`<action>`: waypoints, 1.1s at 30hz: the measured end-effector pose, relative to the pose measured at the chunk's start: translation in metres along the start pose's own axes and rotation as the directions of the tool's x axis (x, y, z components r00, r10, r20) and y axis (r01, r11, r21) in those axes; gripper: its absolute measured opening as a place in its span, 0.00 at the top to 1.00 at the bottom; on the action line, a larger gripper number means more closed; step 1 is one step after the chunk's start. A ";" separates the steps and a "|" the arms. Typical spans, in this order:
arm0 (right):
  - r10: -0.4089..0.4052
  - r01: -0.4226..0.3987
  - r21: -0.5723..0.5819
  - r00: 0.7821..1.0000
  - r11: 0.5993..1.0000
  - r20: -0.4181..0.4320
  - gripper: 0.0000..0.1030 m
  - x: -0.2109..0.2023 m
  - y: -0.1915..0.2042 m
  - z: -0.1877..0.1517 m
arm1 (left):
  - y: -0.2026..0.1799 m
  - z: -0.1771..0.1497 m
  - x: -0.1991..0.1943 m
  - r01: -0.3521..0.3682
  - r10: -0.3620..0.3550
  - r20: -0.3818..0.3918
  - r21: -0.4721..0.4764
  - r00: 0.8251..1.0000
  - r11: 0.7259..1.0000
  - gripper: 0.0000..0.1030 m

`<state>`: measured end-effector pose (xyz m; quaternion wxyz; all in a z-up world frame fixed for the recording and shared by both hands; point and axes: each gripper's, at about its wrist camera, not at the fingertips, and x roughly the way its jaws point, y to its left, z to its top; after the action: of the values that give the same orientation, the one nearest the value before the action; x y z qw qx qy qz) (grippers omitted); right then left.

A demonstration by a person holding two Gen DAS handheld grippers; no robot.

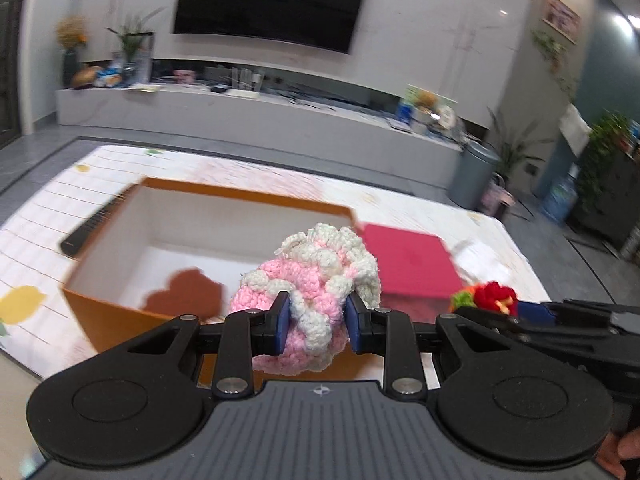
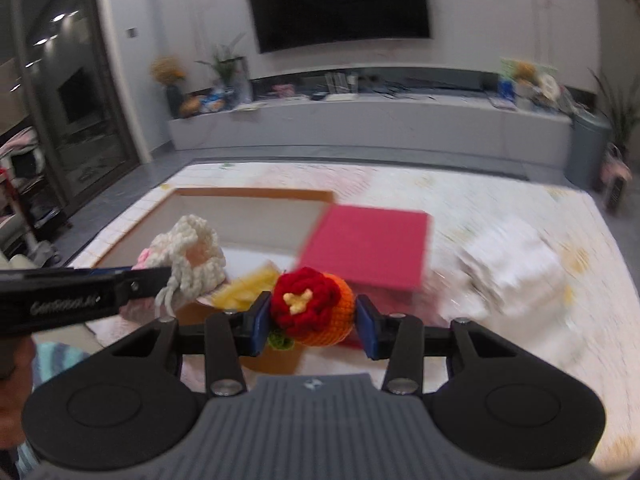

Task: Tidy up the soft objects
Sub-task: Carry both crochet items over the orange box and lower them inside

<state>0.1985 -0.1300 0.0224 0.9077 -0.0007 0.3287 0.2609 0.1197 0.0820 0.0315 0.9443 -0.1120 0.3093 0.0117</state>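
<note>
Presently, the left claw pinches a pink-and-cream crocheted piece between its blue pads, the yarn bulging above and below the grip. The piece is held clear above the near right corner of an open orange cardboard box with a white interior. A dark shadow falls on the box floor beside the near wall.

The right claw is closed on an orange crocheted ball with a red flower and a small yellow centre; a bit of green yarn shows beneath it. This item is likewise lifted off the surface, just right of the box's near corner. In the left wrist view the same red-and-green yarn appears at the right edge, near the pink piece; the two claws stand side by side, not touching.

Beyond the claws, a red flat square lies just right of the box, touching its right wall. A blurred white pile sits farther right. A yellow item shows in the right wrist view at the box's near edge; its nature cannot be told. A black elongated object lies left of the box. All rest on a pale patterned covering with yellow fruit prints.

At the far wall stand a long grey cabinet and a dark television.
</note>
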 end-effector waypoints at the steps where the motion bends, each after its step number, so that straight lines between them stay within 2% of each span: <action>1: 0.015 -0.015 -0.018 1.000 1.000 -0.001 0.58 0.005 0.008 0.005 | 0.009 0.006 0.002 -0.013 0.013 0.001 -0.012 1.000 1.000 0.69; 5: 0.062 -0.062 -0.072 0.998 0.995 -0.014 0.58 0.030 0.036 0.024 | 0.036 0.022 0.016 -0.044 0.043 -0.023 -0.044 0.999 0.998 0.69; 9: 0.098 -0.105 -0.104 0.993 0.989 -0.073 0.58 0.065 0.055 0.040 | 0.061 0.034 0.037 -0.068 0.064 -0.056 -0.064 0.996 0.996 0.69; 16: 0.070 -0.101 -0.175 0.982 0.979 -0.173 0.58 0.135 0.074 0.059 | 0.090 0.043 0.085 -0.091 0.086 -0.118 -0.045 0.989 0.995 0.69; 26: 0.044 -0.102 -0.195 0.959 0.975 -0.280 0.58 0.217 0.082 0.075 | 0.119 0.049 0.137 -0.208 0.213 -0.227 0.046 0.950 0.977 0.68; 33: 0.027 -0.097 -0.189 0.939 0.977 -0.343 0.57 0.257 0.089 0.072 | 0.132 0.041 0.153 -0.237 0.239 -0.277 0.043 0.931 0.971 0.64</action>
<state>0.3659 0.0813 -0.0593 0.8241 -0.1279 0.4511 0.3178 0.2551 0.2129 -0.0527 0.8831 -0.0702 0.4510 0.1087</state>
